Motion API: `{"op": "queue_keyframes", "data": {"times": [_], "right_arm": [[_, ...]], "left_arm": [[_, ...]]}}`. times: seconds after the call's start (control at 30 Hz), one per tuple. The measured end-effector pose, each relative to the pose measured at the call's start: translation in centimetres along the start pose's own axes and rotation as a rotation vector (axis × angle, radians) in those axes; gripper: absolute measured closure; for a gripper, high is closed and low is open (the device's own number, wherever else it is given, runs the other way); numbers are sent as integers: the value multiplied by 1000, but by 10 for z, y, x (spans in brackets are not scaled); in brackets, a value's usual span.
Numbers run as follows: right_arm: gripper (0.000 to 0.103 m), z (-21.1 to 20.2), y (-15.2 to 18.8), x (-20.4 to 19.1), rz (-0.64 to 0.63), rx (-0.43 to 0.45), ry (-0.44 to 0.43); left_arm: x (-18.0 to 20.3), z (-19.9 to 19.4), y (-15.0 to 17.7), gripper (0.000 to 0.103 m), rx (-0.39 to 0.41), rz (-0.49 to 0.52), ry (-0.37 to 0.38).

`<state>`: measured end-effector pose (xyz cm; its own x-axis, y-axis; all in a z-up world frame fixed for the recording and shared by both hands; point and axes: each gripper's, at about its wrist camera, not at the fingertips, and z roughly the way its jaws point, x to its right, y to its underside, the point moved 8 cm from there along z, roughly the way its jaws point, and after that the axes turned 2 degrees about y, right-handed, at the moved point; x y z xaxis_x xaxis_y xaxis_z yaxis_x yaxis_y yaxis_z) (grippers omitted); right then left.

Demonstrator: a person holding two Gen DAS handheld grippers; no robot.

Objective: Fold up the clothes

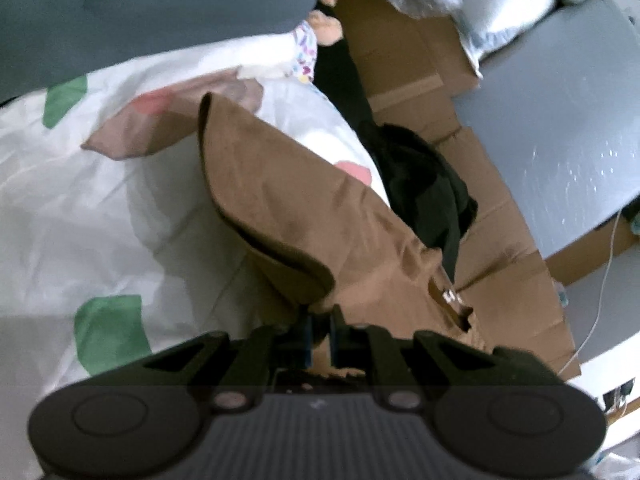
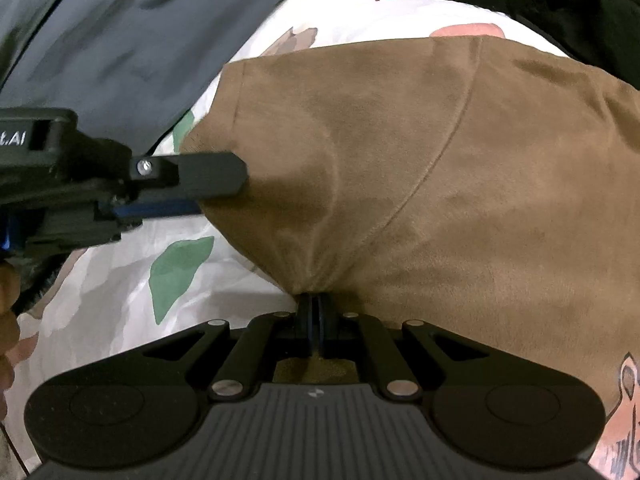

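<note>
Two wrist views of a brown garment (image 2: 440, 184) held up over a white sheet (image 1: 80, 208) printed with green and pink patches. In the right wrist view, the right gripper (image 2: 316, 308) has its jaws pressed together on a gathered point of the garment's lower edge, with folds radiating upward from the pinch; a curved seam runs across the cloth, and a printed graphic shows at the lower right corner. In the same view the left gripper (image 2: 224, 188) enters from the left, its upper finger lying on the cloth's left edge and a blue-edged finger below it, so the jaws pinch that edge; part of a hand (image 2: 8, 304) shows at the left border. In the left wrist view, the left gripper (image 1: 320, 320) pinches the cloth between narrowly set jaws, and the garment runs away from the fingers as a long, tapering panel whose dark, curled edge hangs free above the sheet, ending in a rounded tip. A second fold of brownish cloth lies flat on the sheet to the left of that tip. Open sheet extends to the left and below the garment in both views. To the right of the garment, the sheet's edge drops off toward a black cloth (image 1: 424, 184) lying on flattened cardboard (image 1: 500, 240), which is bordered by a grey surface (image 1: 560, 140). A dark blue-grey cover (image 2: 120, 40) bounds the sheet on its far side.
</note>
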<state>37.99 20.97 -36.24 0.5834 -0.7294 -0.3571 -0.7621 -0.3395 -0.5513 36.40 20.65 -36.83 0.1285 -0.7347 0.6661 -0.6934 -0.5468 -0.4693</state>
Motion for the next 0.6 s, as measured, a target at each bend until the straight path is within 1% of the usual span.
{"op": "queue_keyframes", "data": {"times": [0.03,0.1,0.13,0.17,0.27,0.43,0.6], "right_arm": [[94,-2,-1,0,-5,-7,-4],[76,-11,-2,5,8,-28,-28],[61,-16,-3,8,14,-26,-36],[54,-23,-4,11,11,-23,-36],[53,-42,-5,20,-26,-14,-16],[53,-72,-2,45,-106,-56,41],[53,-111,-1,75,-133,-46,87]], "left_arm": [[1,0,1,95,-3,9,-3],[6,0,3,95,-10,45,-16],[7,0,4,95,-13,52,-18],[10,1,5,95,-17,61,-22],[15,2,10,95,-31,92,-38],[25,9,24,95,-69,173,-84],[33,26,37,94,-122,250,-139]]}}
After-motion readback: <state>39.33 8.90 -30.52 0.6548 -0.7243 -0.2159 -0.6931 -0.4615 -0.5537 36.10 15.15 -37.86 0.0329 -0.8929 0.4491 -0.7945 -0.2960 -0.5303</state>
